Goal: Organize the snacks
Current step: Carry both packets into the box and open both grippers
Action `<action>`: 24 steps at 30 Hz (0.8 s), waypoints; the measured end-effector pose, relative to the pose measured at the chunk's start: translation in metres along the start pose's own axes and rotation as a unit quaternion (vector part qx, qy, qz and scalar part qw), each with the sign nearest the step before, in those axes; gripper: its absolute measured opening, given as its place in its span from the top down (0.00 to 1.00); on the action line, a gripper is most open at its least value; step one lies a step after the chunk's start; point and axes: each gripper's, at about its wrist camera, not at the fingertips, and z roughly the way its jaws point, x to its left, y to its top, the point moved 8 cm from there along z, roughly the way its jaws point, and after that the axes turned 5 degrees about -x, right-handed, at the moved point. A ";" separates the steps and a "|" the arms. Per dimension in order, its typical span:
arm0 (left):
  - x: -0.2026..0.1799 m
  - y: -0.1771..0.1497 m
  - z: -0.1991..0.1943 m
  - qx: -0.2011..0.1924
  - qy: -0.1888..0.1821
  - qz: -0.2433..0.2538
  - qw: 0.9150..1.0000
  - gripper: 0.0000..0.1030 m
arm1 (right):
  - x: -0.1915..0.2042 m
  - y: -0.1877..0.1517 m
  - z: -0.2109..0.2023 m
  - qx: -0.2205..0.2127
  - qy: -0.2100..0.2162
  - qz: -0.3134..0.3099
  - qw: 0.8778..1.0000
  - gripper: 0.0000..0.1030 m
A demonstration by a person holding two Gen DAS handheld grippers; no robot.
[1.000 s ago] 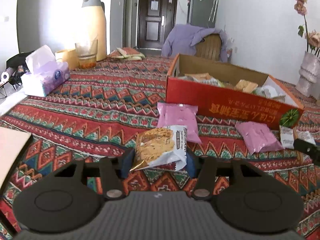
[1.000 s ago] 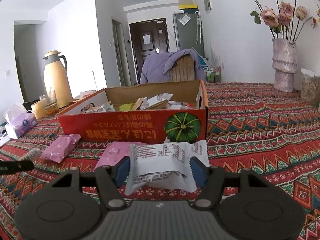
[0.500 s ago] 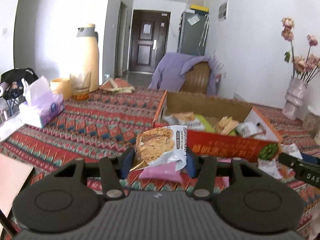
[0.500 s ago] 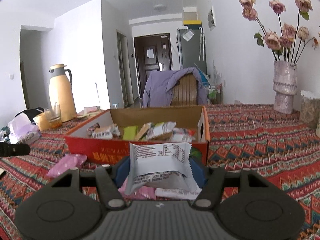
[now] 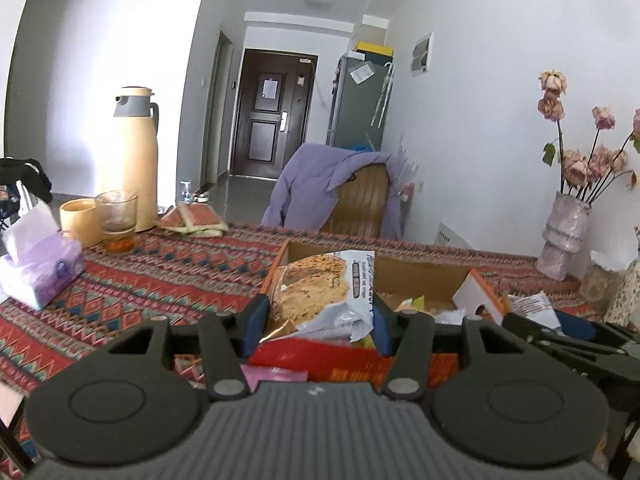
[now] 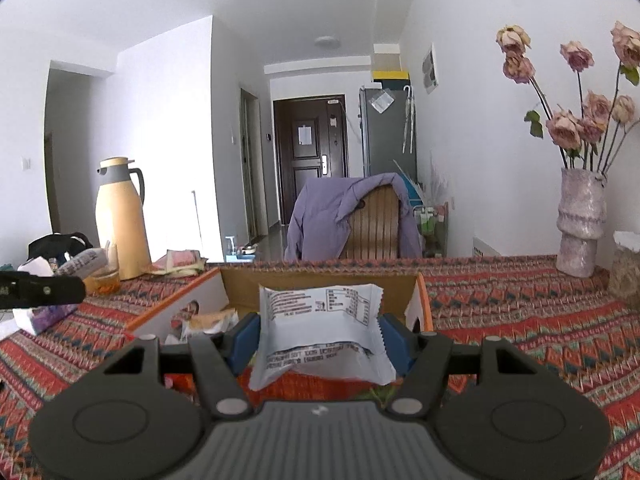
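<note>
My left gripper (image 5: 318,326) is shut on a biscuit packet (image 5: 320,292) with a golden biscuit picture, held up above the near wall of the red cardboard box (image 5: 344,360). My right gripper (image 6: 320,340) is shut on a white snack packet (image 6: 320,332) with black print, raised in front of the same box (image 6: 320,280). Several snacks lie inside the box. A pink packet (image 5: 272,372) shows on the cloth just under the left gripper. The right gripper (image 5: 560,332) with its white packet appears at the right edge of the left wrist view.
A patterned red tablecloth (image 5: 160,280) covers the table. At the left stand a tissue box (image 5: 36,272), a glass (image 5: 118,220), a yellow cup (image 5: 78,222) and a tall thermos (image 5: 130,160). A vase of dried roses (image 6: 580,220) stands at the right. A chair with a purple jacket (image 6: 352,216) is behind the box.
Both grippers have risen with their packets and tilted up. The box, earlier seen beyond the packets, now lies low and close under them; loose packets on the cloth have dropped out of view.
</note>
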 end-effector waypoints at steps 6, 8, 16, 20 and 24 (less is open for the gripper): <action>-0.012 0.015 0.027 -0.007 -0.010 -0.008 1.000 0.49 | 0.003 0.018 0.023 -0.009 0.000 -0.003 1.000 0.37; -0.016 0.019 0.037 -0.008 -0.012 -0.010 1.000 0.49 | 0.003 0.023 0.032 -0.011 0.000 -0.003 1.000 0.37; -0.021 0.029 0.079 -0.006 -0.011 -0.017 1.000 0.49 | 0.003 0.038 0.071 -0.010 -0.003 0.004 1.000 0.37; -0.022 0.029 0.102 0.001 -0.007 -0.020 1.000 0.49 | 0.006 0.036 0.090 -0.009 -0.006 0.004 1.000 0.37; -0.024 0.024 0.124 0.005 0.000 -0.021 1.000 0.49 | 0.002 0.024 0.106 0.001 -0.009 0.011 1.000 0.37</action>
